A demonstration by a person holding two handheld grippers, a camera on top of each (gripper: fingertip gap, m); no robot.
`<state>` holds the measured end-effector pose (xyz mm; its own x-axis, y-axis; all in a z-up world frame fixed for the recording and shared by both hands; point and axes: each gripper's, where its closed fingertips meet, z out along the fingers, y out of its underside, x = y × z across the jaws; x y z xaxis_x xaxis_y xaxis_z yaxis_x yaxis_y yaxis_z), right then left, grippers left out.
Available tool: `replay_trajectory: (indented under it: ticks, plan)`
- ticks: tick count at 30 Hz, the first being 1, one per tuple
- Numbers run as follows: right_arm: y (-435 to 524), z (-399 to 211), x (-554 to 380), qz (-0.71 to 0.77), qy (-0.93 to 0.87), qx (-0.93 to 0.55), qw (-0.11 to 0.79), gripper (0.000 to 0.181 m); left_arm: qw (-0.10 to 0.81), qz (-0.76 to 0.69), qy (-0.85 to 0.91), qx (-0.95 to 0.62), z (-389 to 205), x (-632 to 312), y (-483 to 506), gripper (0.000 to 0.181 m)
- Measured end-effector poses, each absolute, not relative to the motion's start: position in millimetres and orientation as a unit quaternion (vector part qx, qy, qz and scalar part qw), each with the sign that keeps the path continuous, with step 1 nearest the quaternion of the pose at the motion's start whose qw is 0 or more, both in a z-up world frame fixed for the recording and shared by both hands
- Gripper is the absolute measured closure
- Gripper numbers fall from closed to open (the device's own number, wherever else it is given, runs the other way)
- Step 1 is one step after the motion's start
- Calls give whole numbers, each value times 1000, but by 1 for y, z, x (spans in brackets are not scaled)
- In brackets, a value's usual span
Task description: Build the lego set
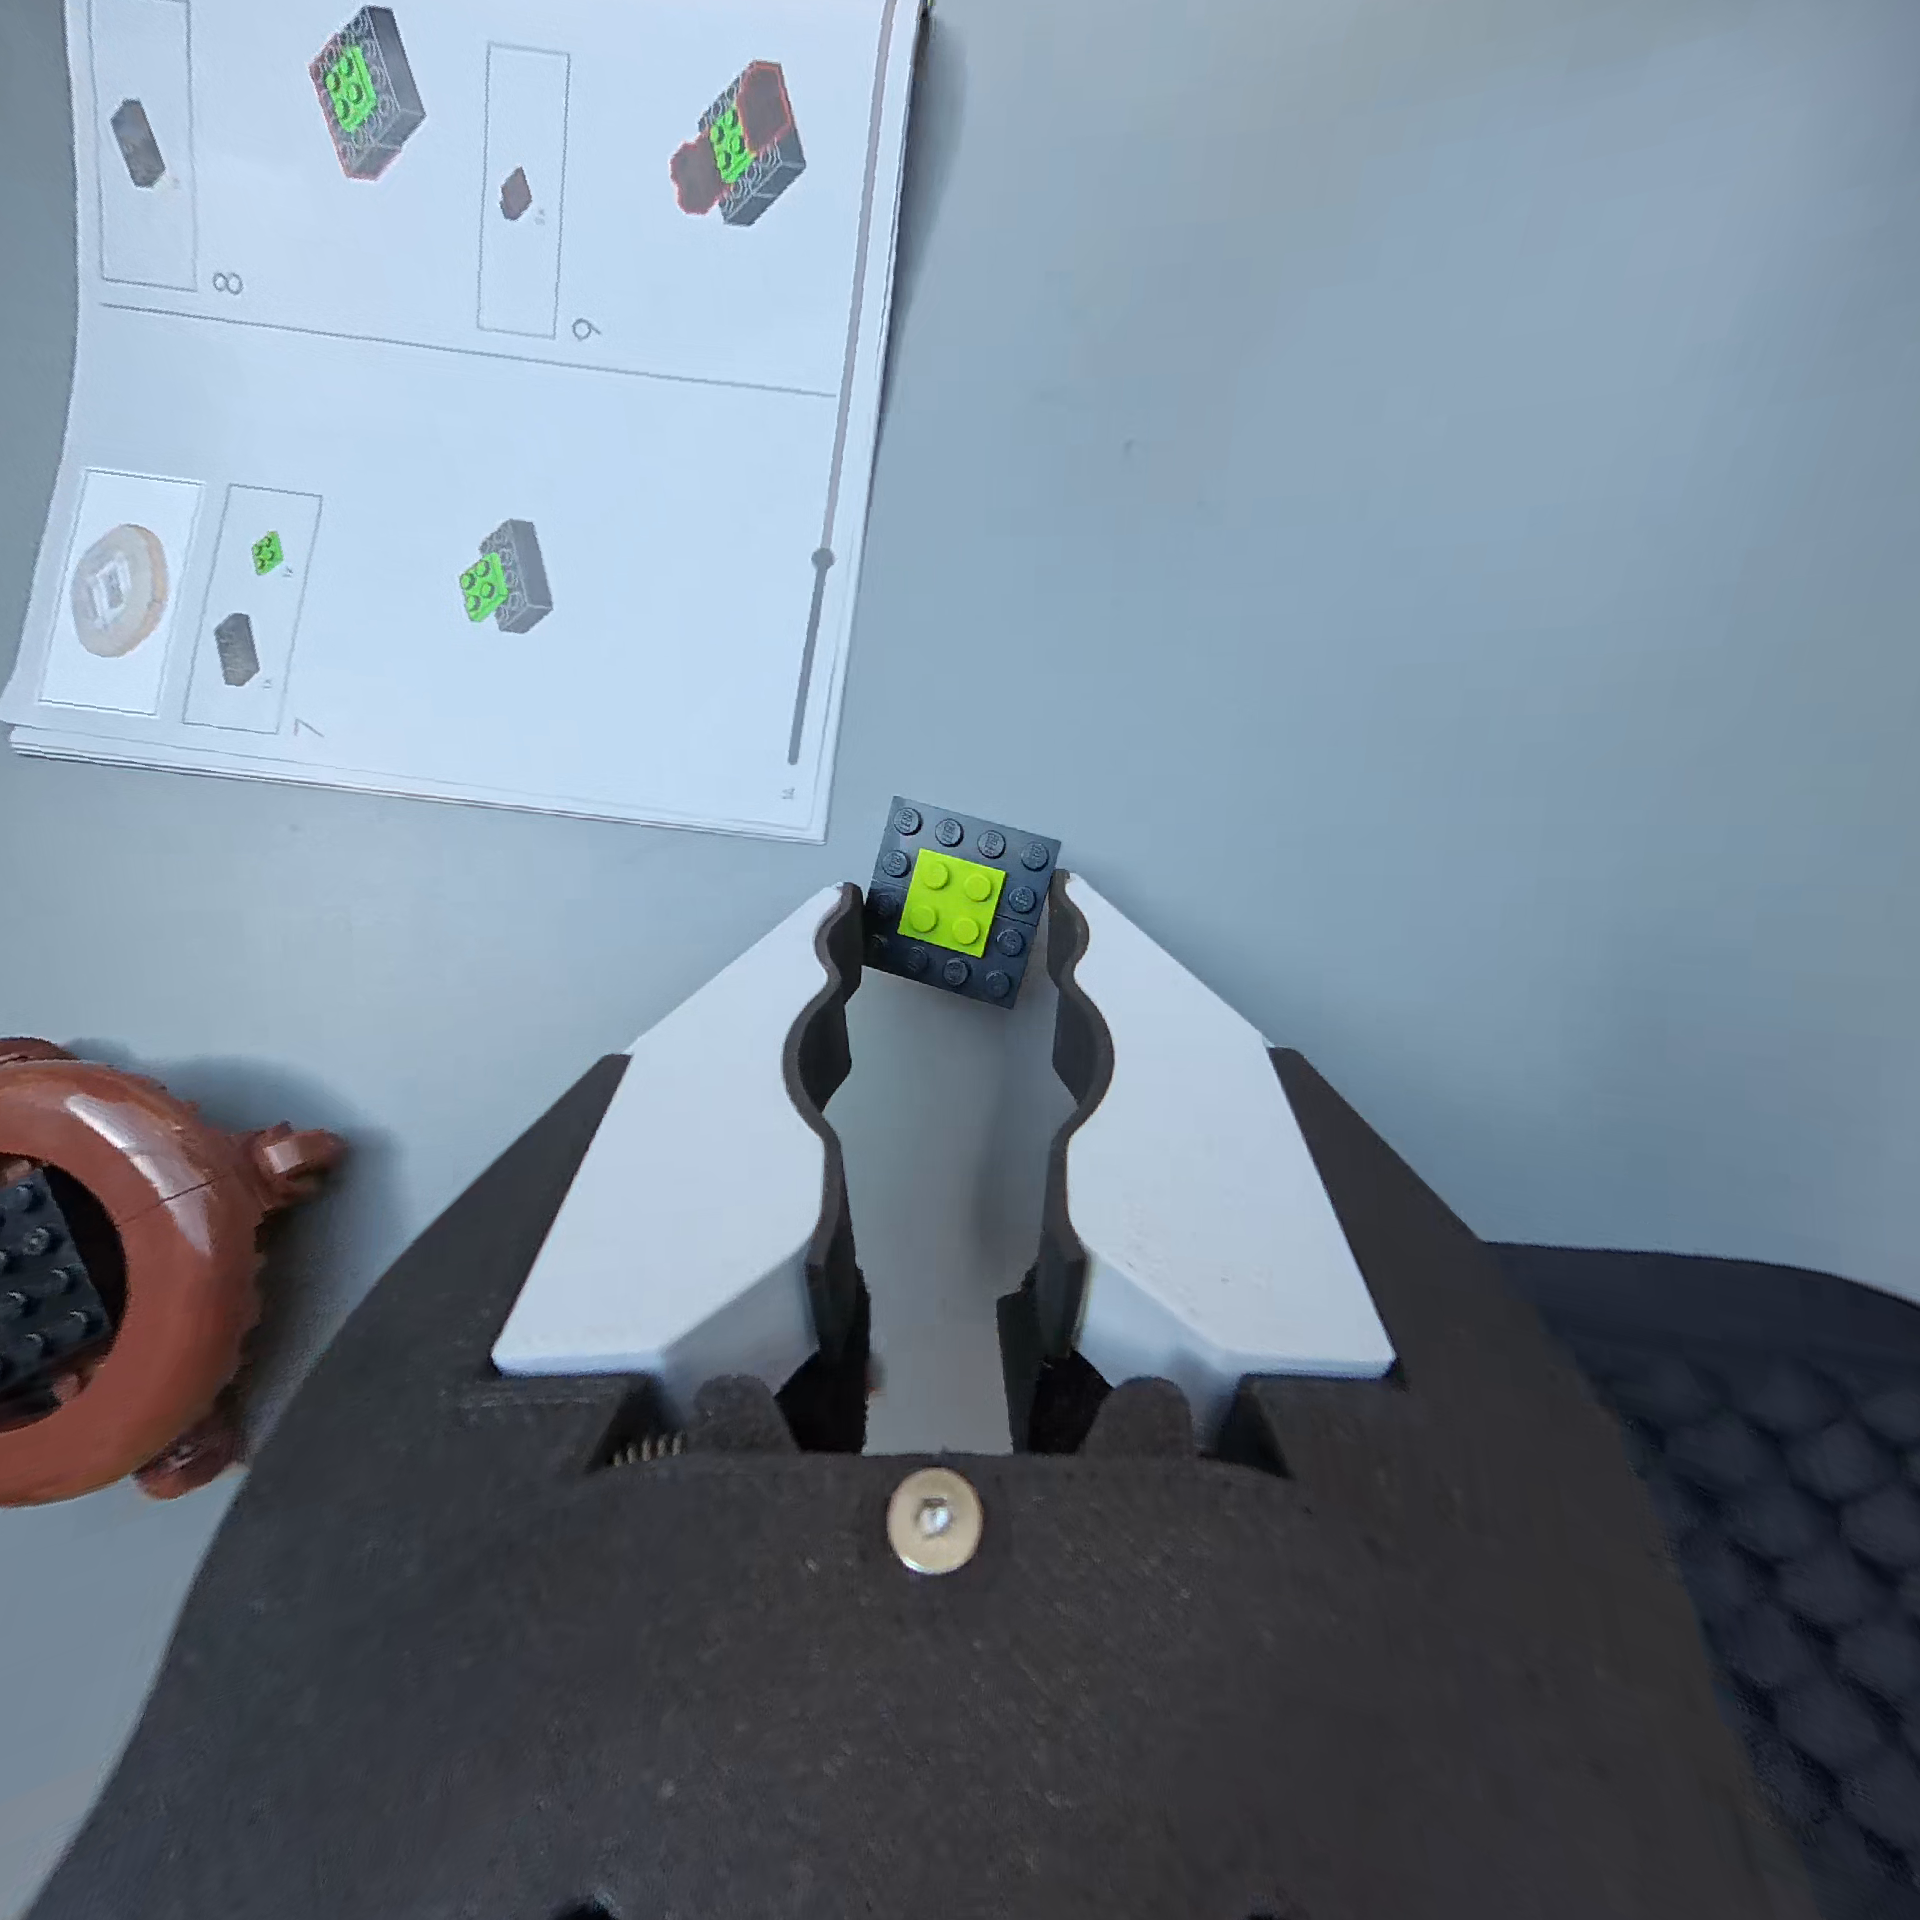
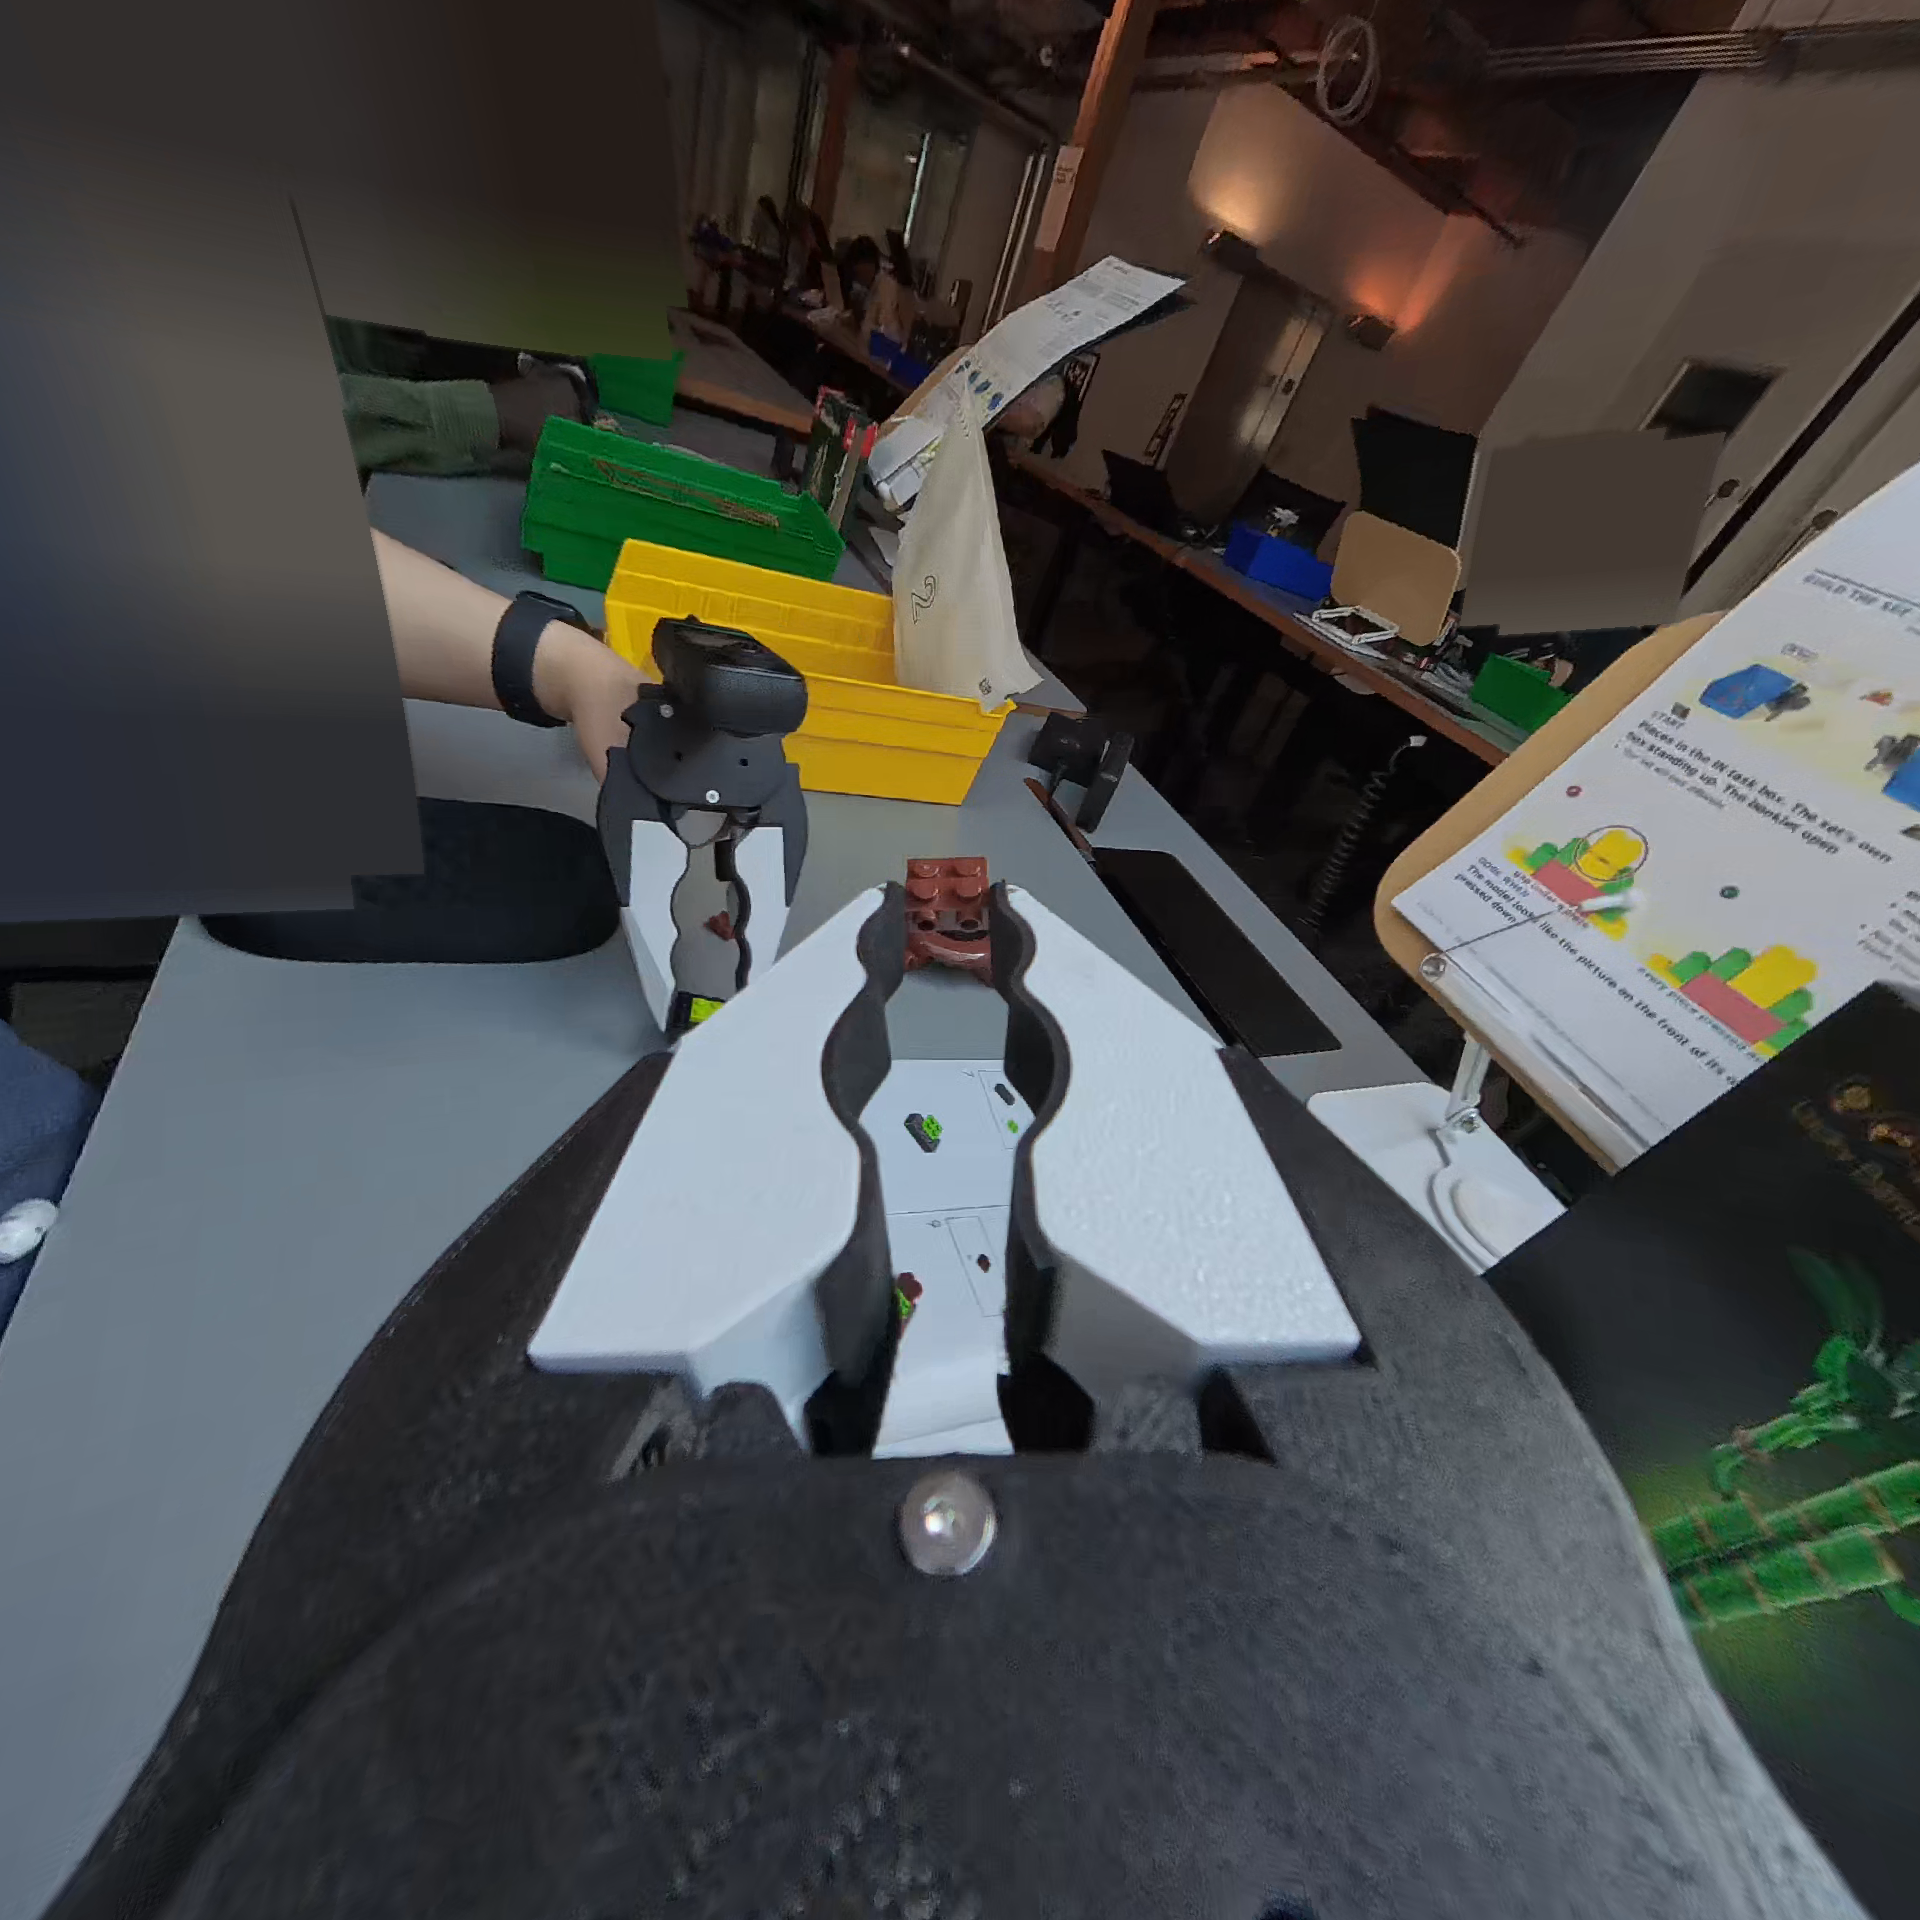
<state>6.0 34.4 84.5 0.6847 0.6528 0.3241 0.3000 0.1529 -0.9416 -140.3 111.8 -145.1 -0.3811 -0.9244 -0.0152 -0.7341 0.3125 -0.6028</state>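
Left wrist view: left gripper (image 1: 956, 902) jaws pinch a square black studded lego block w/ lime 2x2 plate on top (image 1: 961, 902) at the tips.

Right wrist view: right gripper (image 2: 943, 902) jaws clamp a reddish-brown studded lego piece (image 2: 945, 912) btw the tips.

Brown round model (image 1: 114, 1257) cut off by left edge

Taking the booklet (image 1: 457, 405) as landmark: it lies flat on the table (image 1: 1403, 520). The small brick stack (image 1: 961, 902) sits just off its near right corner. The round model (image 1: 104, 1257) lies nearer, toward the booklet's left side.
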Motion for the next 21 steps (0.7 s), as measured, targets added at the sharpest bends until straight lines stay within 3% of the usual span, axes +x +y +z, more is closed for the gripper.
replay_trajectory:
  ticks: [6,14,21]
  plan:
    - [67,132,28,100,-452,-640,613,166,209,-229,770,-558,-151,-125,81,147]
    - [91,86,49,120,-505,-652,553,166,212,-177,754,-595,-149,-118,76,147]
    - [94,81,54,165,-495,-646,557,166,223,-144,746,-611,-158,-121,78,147]
